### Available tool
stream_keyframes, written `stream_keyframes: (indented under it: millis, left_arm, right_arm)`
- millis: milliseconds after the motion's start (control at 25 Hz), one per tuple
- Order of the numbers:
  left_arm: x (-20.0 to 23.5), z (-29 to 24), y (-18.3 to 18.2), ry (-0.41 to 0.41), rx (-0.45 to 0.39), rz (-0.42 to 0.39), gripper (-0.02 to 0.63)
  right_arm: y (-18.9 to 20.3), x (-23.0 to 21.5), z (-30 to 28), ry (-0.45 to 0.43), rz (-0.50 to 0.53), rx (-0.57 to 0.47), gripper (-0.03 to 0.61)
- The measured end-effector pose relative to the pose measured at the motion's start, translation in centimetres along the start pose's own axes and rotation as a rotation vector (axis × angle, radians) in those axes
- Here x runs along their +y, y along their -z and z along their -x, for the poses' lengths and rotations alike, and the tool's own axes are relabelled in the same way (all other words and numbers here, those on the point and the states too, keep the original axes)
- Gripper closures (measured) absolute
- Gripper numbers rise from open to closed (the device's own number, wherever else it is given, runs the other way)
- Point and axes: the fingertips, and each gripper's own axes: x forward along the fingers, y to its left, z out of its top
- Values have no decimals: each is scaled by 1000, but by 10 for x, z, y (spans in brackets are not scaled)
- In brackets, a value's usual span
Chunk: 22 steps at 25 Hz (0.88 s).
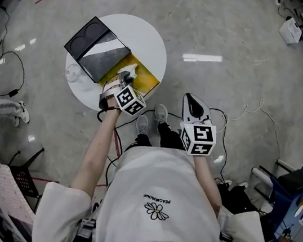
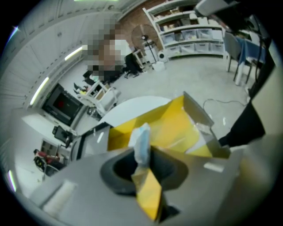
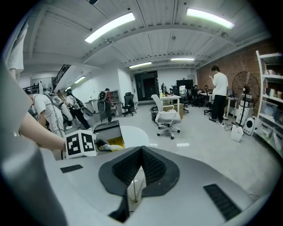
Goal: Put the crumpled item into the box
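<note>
1. Where the head view looks down on the scene, a round white table (image 1: 147,37) is seen on the grey floor (image 1: 227,38). An open box with a yellow interior (image 1: 145,78) is stood on the table, its black lid (image 1: 95,46) folded back toward the upper left. The left gripper (image 1: 125,77) is held over the yellow opening. A crumpled pale whitish-blue item (image 1: 133,69) is seen at its tip, above the inside of the box. The right gripper (image 1: 191,102) is held off the table, over the floor and well apart from the box.
2. In the left gripper view, the jaws are found nearly together and clamped on the crumpled item, which stands up out of the pinch. A yellow strip is also seen lower down in the gap; what it is cannot be told. The yellow wall of the box is seen just behind the item, with the white table edge beyond it.
3. In the right gripper view, the jaws are seen closed tip to tip, with nothing gripped between them. The table, the box and the left gripper's marker cube (image 3: 80,143) are seen at the left, away from these jaws.
</note>
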Motion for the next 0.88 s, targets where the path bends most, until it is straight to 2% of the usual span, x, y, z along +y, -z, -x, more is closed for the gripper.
stream_keyframes:
  millis: [240, 440, 640, 760, 880]
  left_arm:
    - [-7, -2, -3, 81, -1, 38, 492]
    - [-16, 0, -9, 162, -29, 127, 435]
    - [-21, 3, -13, 202, -37, 152, 417]
    - [-24, 6, -14, 220, -41, 166, 357]
    - [-24, 12, -17, 213, -52, 172, 334]
  right_arm:
    - [0, 3, 0, 3, -9, -3, 578]
    - [1, 4, 0, 7, -2, 1, 577]
    - [-1, 6, 2, 11, 1, -7, 578]
    - [-1, 7, 4, 11, 4, -11, 578]
    - [0, 9, 6, 6, 3, -15, 577]
